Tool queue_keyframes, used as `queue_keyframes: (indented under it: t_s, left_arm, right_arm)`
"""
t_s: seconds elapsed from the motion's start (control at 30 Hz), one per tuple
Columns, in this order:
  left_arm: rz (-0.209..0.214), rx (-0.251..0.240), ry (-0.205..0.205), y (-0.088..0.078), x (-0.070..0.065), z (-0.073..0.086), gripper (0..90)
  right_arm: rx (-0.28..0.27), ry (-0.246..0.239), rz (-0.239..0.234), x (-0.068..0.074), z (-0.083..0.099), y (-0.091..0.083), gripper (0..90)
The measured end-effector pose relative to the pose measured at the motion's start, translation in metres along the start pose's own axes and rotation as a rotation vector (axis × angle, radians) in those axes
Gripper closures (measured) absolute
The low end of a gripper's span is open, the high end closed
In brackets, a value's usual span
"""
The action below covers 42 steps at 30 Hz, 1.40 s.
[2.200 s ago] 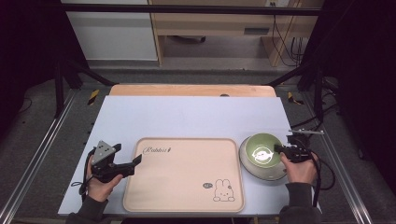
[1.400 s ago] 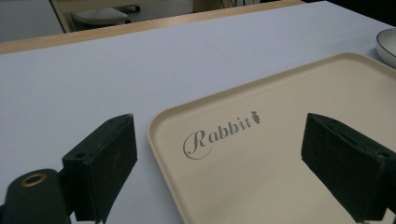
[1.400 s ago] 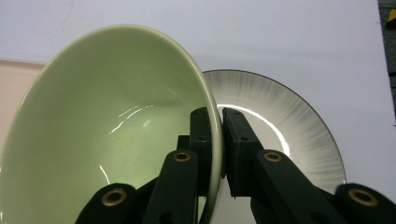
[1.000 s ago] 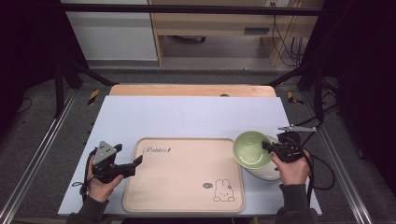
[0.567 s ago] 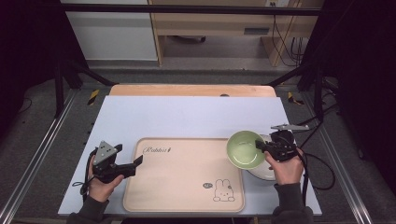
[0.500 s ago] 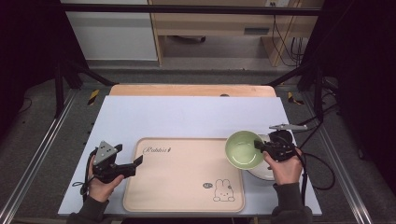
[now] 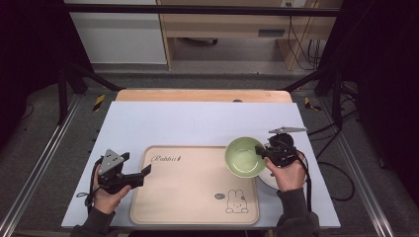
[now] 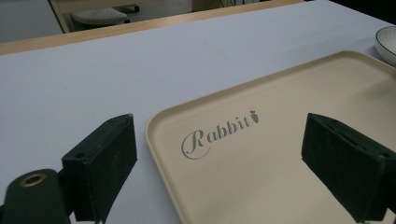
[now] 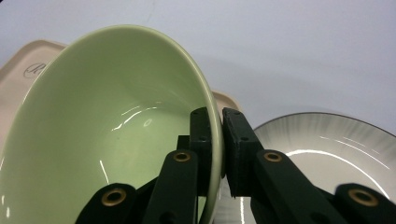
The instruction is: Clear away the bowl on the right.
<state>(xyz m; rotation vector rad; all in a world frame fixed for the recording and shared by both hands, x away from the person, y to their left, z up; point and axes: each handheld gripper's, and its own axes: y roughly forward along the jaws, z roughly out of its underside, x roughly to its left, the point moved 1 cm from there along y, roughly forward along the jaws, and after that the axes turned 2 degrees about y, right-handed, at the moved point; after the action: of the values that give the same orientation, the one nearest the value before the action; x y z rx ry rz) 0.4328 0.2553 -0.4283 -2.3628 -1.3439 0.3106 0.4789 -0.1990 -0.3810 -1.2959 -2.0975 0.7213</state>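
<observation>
1. Left gripper (image 7: 146,171): held in the person's left hand at the near left corner of the tray (image 7: 163,210). Its jaws stand spread wide, one over the table (image 7: 197,123) and one over the tray, with nothing between them.
2. Tray: lies flat at the near middle of the table. In the left gripper view its "Rabbit" lettering (image 8: 217,133) sits between the two open jaws. The tray surface is bare.
3. Right gripper (image 7: 259,150): held in the person's right hand at the tray's right edge. Its jaws are pressed together on the rim of the green bowl (image 7: 244,157), one pad inside the wall and one outside, as the right gripper view shows.
4. Green bowl (image 9: 116,135): lifted and tilted, over the far right corner of the tray. It hangs from a single pinch point on a thin, glossy rim.
5. White plate (image 9: 322,144): rests on the table just right of the tray, partly under the right hand.
6. Risk, slip: the smooth rim could probably slide or pivot between the pads if the hand jerks or rolls.
7. Risk, collision: lowering too soon could catch the bowl's base on the tray's raised lip or knock the plate.
8. Risk, drop: releasing while the bowl is tilted would likely let it topple or roll.
</observation>
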Motion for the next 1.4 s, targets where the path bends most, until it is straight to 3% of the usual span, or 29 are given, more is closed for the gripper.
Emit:
queue_keyframes:
  t_s: [1.1, 1.4]
  left_arm:
    - [0.002, -0.005, 0.000, -0.002, 0.000, -0.001, 10.0]
    - [0.004, -0.007, -0.001, -0.003, 0.000, -0.001, 9.9]
  right_arm:
    - [0.006, -0.081, -0.100, 0.057, -0.028, 0.036, 83.2]
    - [0.015, -0.102, -0.103, 0.069, -0.032, 0.046, 83.1]
